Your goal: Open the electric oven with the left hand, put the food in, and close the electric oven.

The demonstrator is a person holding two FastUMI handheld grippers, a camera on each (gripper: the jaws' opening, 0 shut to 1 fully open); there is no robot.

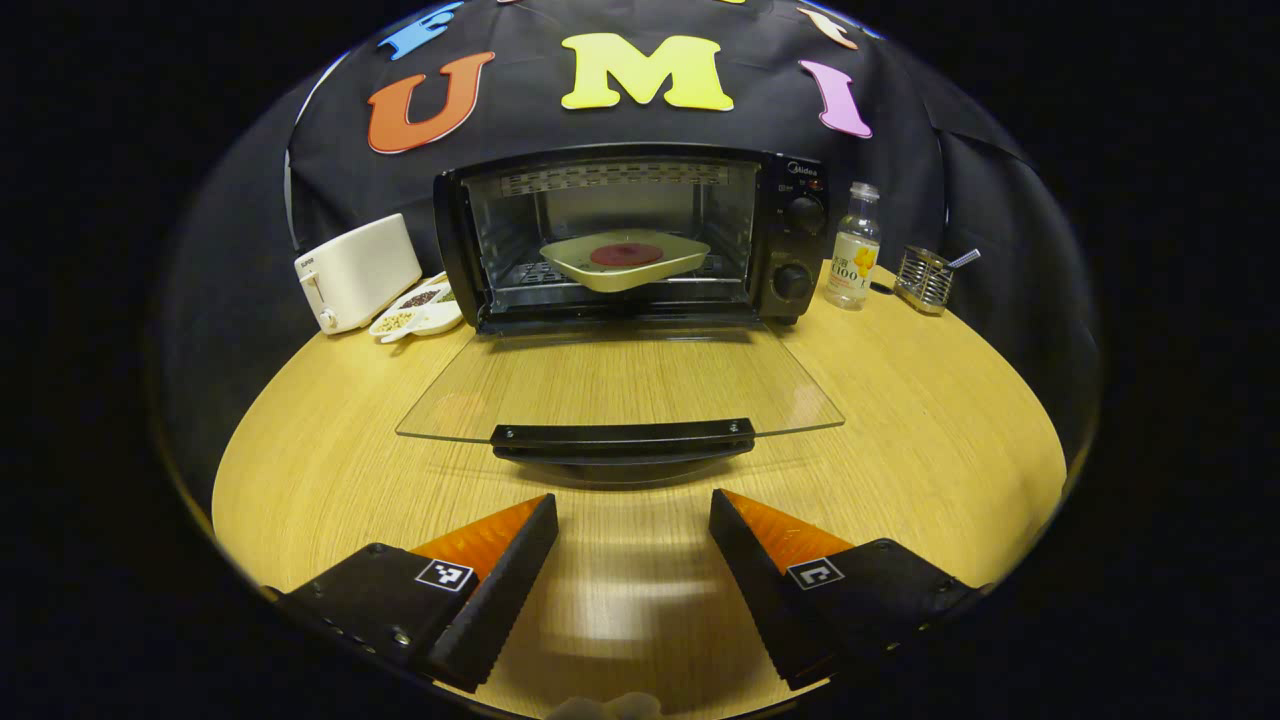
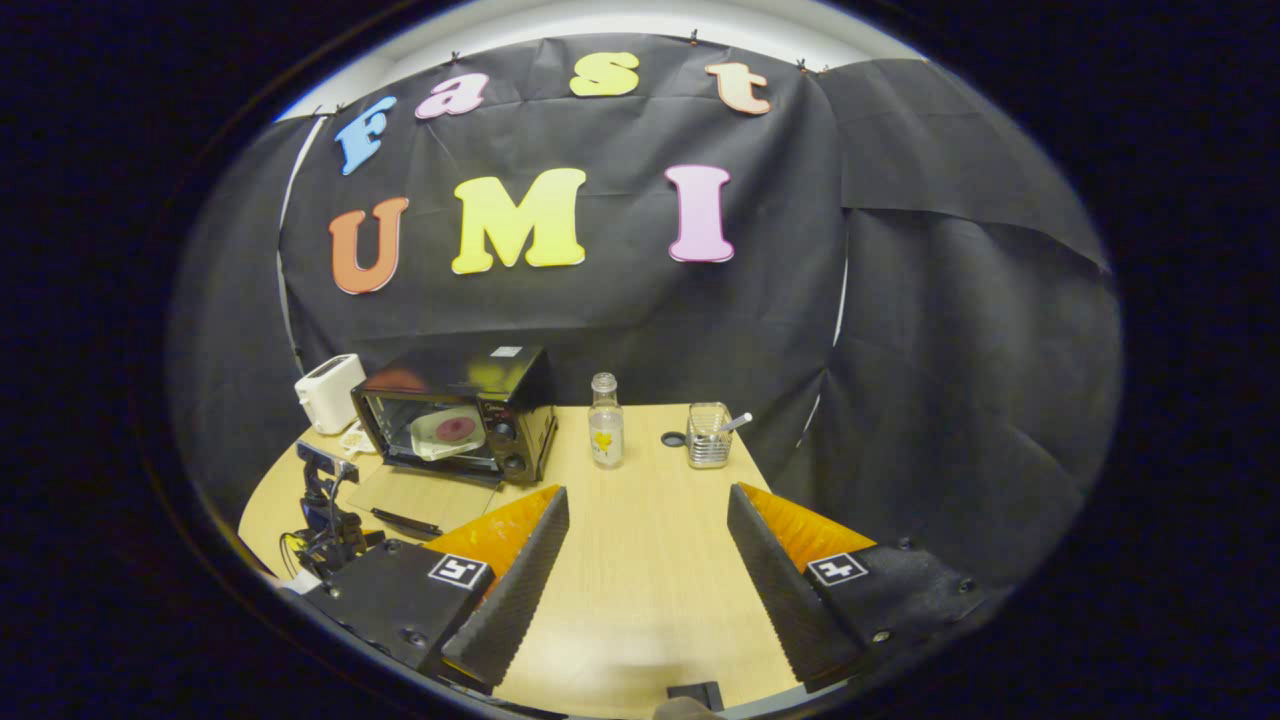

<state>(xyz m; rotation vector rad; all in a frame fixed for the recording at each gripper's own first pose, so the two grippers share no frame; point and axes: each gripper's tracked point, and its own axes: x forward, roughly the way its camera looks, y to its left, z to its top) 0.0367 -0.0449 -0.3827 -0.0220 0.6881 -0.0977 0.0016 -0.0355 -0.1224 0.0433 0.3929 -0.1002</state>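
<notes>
The electric oven (image 1: 640,235) stands at the back of the round wooden tabletop (image 1: 930,400), its long axis running left to right in the left gripper view and its mouth facing the camera. Its glass door (image 1: 620,385) hangs fully open, lying flat and level over the tabletop, with the black handle (image 1: 622,437) at the near edge. Inside, on the rack, sits a pale plate (image 1: 625,260) bearing a round dark-red piece of food (image 1: 627,254).

The left gripper (image 1: 633,515) hovers just short of the handle, jaws wide apart and holding nothing. The right gripper (image 2: 648,510) hangs well back over bare tabletop, jaws likewise wide and empty.

A white toaster (image 1: 358,272) and a small divided dish (image 1: 418,310) stand left of the oven; a clear bottle (image 1: 853,248) and a wire holder (image 1: 924,279) stand to its right.
</notes>
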